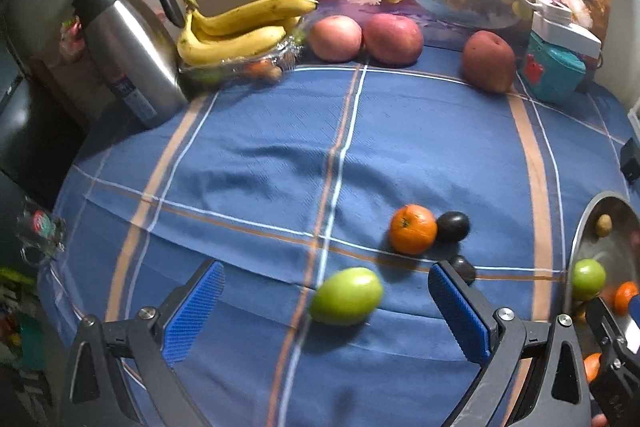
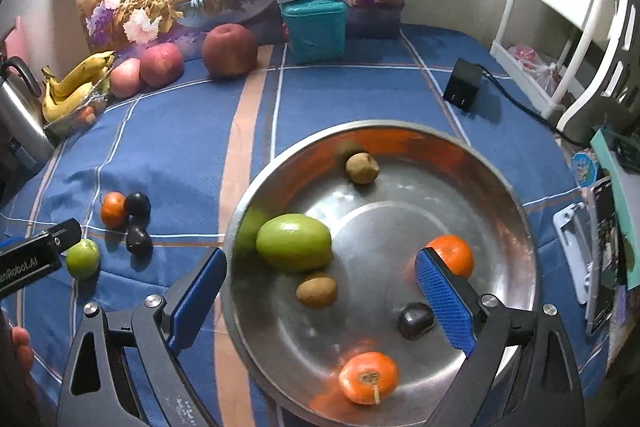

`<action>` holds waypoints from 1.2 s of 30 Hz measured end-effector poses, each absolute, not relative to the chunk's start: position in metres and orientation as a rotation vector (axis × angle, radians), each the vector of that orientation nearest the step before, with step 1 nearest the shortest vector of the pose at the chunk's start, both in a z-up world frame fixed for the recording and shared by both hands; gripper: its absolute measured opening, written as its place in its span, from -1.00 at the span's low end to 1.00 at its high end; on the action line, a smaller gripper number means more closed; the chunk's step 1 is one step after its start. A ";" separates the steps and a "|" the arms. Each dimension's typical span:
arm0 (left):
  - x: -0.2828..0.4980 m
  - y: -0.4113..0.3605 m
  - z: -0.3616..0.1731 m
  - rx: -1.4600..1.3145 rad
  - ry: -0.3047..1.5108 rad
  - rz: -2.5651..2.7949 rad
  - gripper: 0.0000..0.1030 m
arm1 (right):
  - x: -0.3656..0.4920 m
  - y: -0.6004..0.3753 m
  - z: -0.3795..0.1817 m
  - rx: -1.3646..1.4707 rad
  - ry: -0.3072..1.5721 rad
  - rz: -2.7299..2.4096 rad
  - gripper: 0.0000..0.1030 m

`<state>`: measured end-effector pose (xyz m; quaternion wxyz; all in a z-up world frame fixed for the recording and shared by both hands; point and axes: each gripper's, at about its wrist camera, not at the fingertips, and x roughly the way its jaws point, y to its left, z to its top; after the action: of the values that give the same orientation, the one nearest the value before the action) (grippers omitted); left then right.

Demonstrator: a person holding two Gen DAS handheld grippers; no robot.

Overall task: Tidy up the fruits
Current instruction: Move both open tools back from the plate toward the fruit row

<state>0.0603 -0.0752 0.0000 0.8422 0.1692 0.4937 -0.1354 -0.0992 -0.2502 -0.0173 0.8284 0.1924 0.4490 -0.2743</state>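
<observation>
Fruit is being gathered into a wide metal bowl point(image 2: 516, 211) on a blue checked tablecloth point(image 1: 260, 131). Inside the bowl lie a large green fruit point(image 2: 294, 242), two small brown kiwis point(image 2: 362, 167), two oranges point(image 2: 368, 378) and one dark plum point(image 2: 416, 321).

Four pieces are loose on the cloth to the left of the bowl: a green fruit point(image 1: 346, 295), an orange point(image 1: 413, 229) and two dark plums point(image 1: 453, 225), the orange and one plum touching.

The left gripper point(image 1: 326, 311) hangs low over the cloth with its blue pads spread wide and empty; the loose green fruit sits between them, nearer the right pad, and seems untouched.

The right gripper point(image 2: 320, 291) hovers over the bowl, also spread wide and holding nothing.

Likely step: picking up the loose green fruit with the left gripper. To do it well, centre the fruit between the pads before closing, since it is round and may roll on the wrinkled cloth. Close gently, lift clear, and avoid the right gripper over the bowl.

Apples point(image 1: 394, 39), bananas point(image 1: 236, 29) and a steel jug point(image 1: 128, 55) stand at the far edge.
</observation>
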 end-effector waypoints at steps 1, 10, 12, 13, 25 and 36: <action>0.062 -0.075 0.000 0.370 1.040 -0.293 1.00 | -0.099 -0.249 -0.018 0.421 0.952 -0.571 0.85; 0.075 -0.064 -0.002 0.384 1.069 -0.333 1.00 | -0.086 -0.229 -0.018 0.444 0.935 -0.481 0.85; 0.080 -0.059 -0.003 0.364 1.089 -0.338 1.00 | -0.082 -0.223 -0.017 0.450 0.927 -0.449 0.85; 0.082 -0.056 -0.003 0.358 1.098 -0.339 1.00 | -0.079 -0.220 -0.017 0.449 0.926 -0.438 0.85; 0.111 -0.010 0.009 0.229 1.107 -0.302 1.00 | -0.043 -0.192 -0.012 0.463 0.926 -0.374 0.85; 0.120 -0.012 -0.005 0.216 1.148 -0.312 1.00 | 0.000 -0.174 -0.025 0.410 1.011 -0.363 0.85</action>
<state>0.1198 -0.0116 -0.0054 0.8227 0.1016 0.5398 -0.1465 0.0001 -0.1737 -0.0249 0.8392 0.1937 0.4783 -0.1716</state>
